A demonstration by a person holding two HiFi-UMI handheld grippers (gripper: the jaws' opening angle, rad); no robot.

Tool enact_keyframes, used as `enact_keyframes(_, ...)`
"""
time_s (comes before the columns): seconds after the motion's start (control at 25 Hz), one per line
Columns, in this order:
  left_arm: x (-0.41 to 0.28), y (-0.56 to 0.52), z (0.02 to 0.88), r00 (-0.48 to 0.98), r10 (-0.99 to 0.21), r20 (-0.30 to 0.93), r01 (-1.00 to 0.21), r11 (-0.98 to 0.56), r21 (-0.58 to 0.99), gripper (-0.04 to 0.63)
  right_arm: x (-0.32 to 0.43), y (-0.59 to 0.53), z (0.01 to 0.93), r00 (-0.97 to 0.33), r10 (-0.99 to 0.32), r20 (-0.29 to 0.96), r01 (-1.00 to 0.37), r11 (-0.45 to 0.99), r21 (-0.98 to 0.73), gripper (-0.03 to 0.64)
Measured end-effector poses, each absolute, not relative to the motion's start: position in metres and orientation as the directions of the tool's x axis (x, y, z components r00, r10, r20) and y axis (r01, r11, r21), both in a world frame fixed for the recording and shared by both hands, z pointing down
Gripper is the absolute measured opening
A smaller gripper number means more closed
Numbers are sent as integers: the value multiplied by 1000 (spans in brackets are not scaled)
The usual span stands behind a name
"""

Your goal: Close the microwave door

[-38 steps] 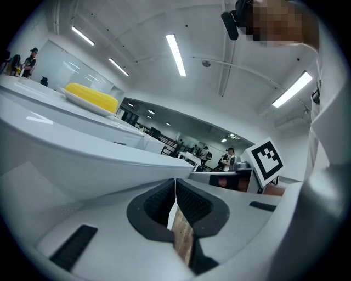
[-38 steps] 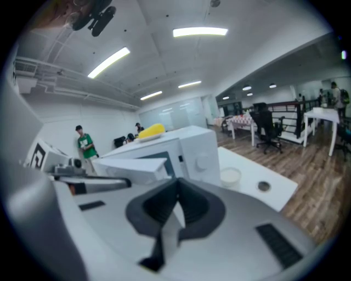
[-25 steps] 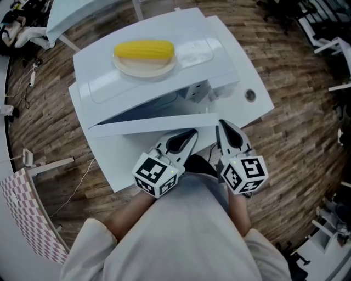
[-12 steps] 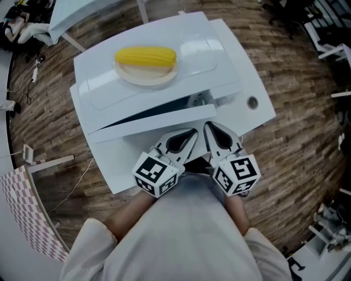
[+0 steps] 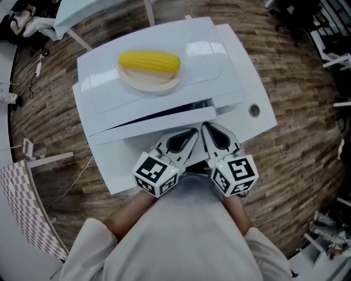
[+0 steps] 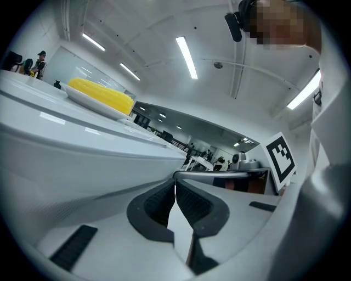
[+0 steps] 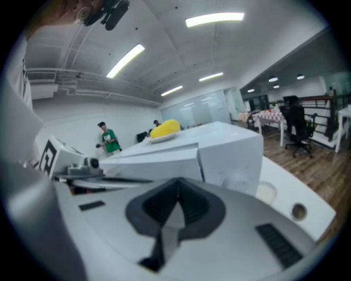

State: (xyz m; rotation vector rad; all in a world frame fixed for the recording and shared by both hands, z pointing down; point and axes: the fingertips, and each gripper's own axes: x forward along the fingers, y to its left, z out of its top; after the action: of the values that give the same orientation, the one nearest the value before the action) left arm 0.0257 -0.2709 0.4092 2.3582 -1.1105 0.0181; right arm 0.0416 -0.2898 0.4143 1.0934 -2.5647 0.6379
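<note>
A white microwave (image 5: 109,96) stands on a white table (image 5: 266,118), with a corn cob (image 5: 149,62) on a plate (image 5: 147,82) on its top. Its door (image 5: 148,123) is nearly flush, with a thin dark gap left along its upper edge. My left gripper (image 5: 193,132) and right gripper (image 5: 204,127) are both shut and empty, side by side. Their tips rest against the door's front near its right end. In the left gripper view my left gripper (image 6: 175,178) points along the door (image 6: 66,159). The right gripper (image 7: 177,181) points at the microwave's front corner (image 7: 230,151).
A round cable hole (image 5: 254,110) is in the table right of the microwave. Wooden floor surrounds the table, with another white table (image 5: 82,13) at the far left. A person in green (image 7: 109,140) stands in the distance, and an office chair (image 7: 296,126) is at the right.
The door has swung in from well ajar to almost flush. My right gripper moved left and forward with it, ending beside the left gripper, which barely moved.
</note>
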Motion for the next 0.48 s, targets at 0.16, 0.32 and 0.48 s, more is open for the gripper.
enact_keyframes(0.16,25,-277,410,655,-720,230,-725,-514,458,29,41,-295,414,-675,-610,415,-732,625,-271,23)
enact_keyframes(0.32,27,-280,414,648,-723,241,-737,-514,439,29,42,-295,414,-686,-604,407,-721,638,-269,23)
enact_keyframes(0.48,31,-282,417,645,-721,255,-739,-503,447,29,41,-295,411,-706,-587,395,-702,650,-290,23)
